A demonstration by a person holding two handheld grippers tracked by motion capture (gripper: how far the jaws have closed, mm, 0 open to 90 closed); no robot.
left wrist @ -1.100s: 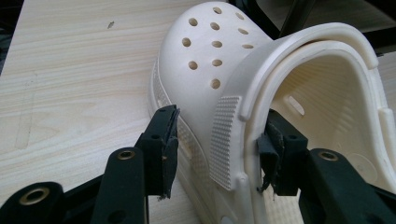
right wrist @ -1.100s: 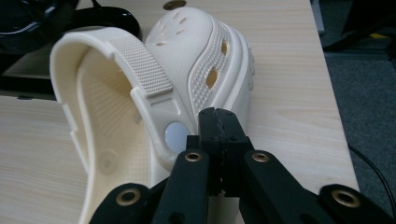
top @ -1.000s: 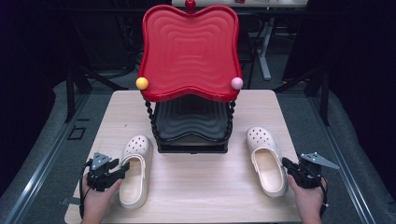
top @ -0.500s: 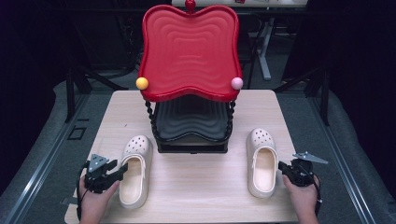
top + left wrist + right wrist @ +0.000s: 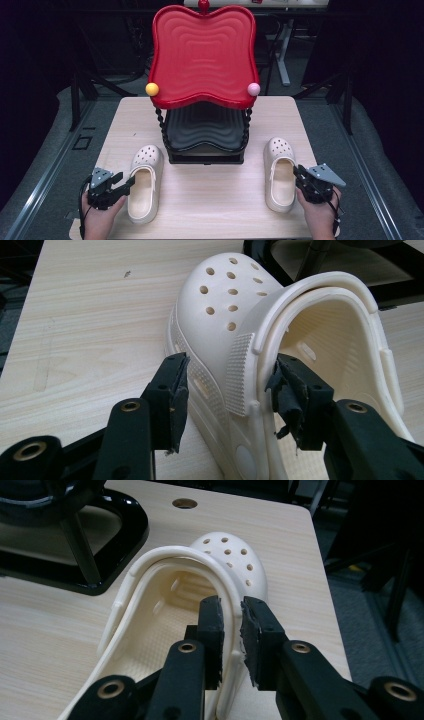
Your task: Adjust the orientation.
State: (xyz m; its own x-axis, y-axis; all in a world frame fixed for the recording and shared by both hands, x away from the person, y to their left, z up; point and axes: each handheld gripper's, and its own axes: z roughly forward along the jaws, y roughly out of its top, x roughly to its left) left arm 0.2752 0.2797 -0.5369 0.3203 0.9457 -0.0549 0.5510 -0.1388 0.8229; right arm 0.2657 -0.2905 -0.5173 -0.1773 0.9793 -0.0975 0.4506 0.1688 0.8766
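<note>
While the high view lays out the whole table (image 5: 210,210), with a cream clog on the left (image 5: 144,182) and its twin on the right (image 5: 280,172) either side of a black stand (image 5: 205,137) carrying a red wavy tray (image 5: 202,55), you can't really judge the grips from up there. The left gripper view sorts that out: the left gripper (image 5: 227,385) straddles the outer side wall of the left clog, one pad outside, one inside the opening, jaws fairly wide and not pressing as far as I can tell. In the right gripper view the right gripper (image 5: 231,627) has the right clog's outer rim between its pads, narrow gap, jaws have just been easing open, small slivers of space showing on both sides. That view also shows a round hole in the far tabletop (image 5: 184,503). No logos or writing readable on either shoe.
</note>
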